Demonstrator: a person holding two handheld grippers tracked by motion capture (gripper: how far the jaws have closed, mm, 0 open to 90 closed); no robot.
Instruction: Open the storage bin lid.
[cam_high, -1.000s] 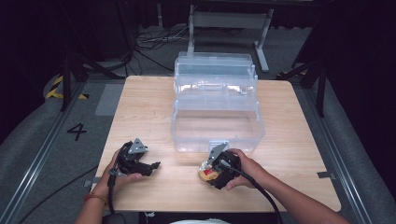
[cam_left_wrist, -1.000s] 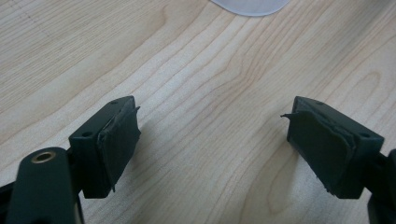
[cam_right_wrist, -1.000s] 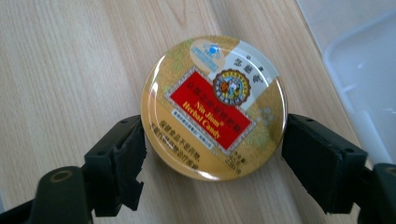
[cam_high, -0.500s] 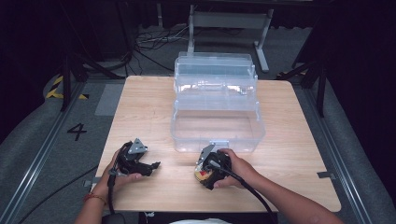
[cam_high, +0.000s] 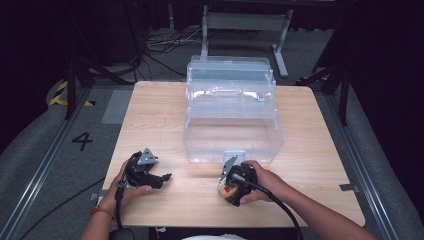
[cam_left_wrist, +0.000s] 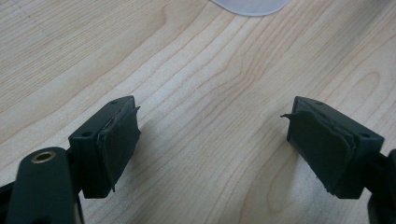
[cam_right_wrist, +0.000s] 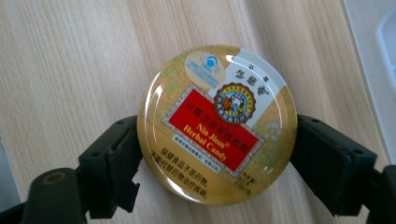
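Evidently the pick-up step: the round gold herbal-candy tin lies flat near the wooden table's front edge, pinched by the right gripper, just before the open clear plastic toolbox. Next probably comes a lift over the box's front wall. Near the front-left corner, the left gripper rests spread and empty.

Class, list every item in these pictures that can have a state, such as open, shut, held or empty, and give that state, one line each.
Clear plastic box: lid open, tiers spread, looks empty.
Candy tin: lid on, flat on the table, gripped at both sides.
Right gripper: shut on the tin.
Left gripper: open, empty, low over the table.
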